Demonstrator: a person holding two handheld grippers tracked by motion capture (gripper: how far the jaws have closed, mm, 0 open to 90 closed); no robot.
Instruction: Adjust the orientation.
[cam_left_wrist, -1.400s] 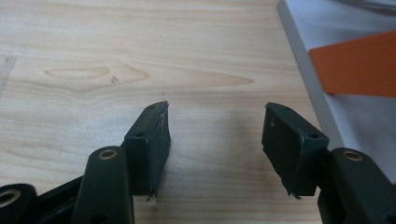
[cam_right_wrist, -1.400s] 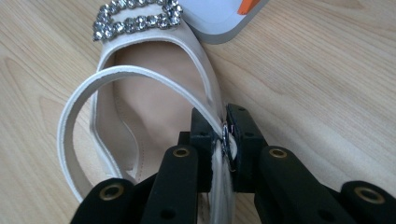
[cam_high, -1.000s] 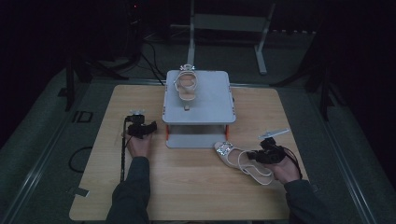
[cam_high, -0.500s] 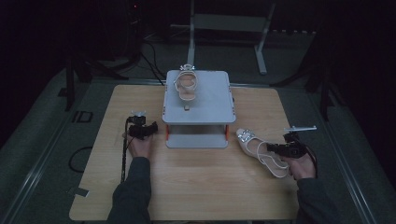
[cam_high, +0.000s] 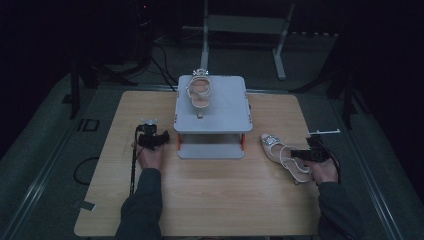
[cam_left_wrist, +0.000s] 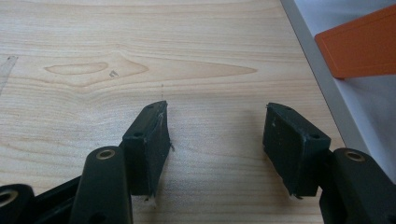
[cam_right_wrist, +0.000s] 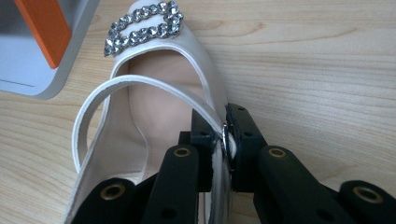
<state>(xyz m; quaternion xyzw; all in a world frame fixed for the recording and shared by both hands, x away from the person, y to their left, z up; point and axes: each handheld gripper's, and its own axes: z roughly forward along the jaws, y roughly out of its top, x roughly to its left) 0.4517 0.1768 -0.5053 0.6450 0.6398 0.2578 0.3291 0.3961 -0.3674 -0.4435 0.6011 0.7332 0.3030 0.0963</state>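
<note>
A white strappy sandal (cam_high: 282, 154) with a rhinestone buckle (cam_right_wrist: 142, 25) lies on the wooden table (cam_high: 215, 200), to the right of a grey two-level stand (cam_high: 212, 107). My right gripper (cam_high: 302, 155) is shut on the sandal's side strap (cam_right_wrist: 223, 135); the jaws pinch it near a small metal ring. A matching sandal (cam_high: 199, 92) rests on top of the stand. My left gripper (cam_high: 161, 137) stands open over bare wood just left of the stand, its fingers (cam_left_wrist: 148, 140) wide apart with nothing between them.
The stand has orange legs (cam_left_wrist: 359, 44) and a lower shelf (cam_high: 210, 150). Beyond the table stand a white frame (cam_high: 245, 30) and cables on a dark floor. Bare wood spreads across the table's front half and left side.
My right gripper has dragged the sandal to the right across the table, away from the stand's front corner. The left hand has stayed where it was.
</note>
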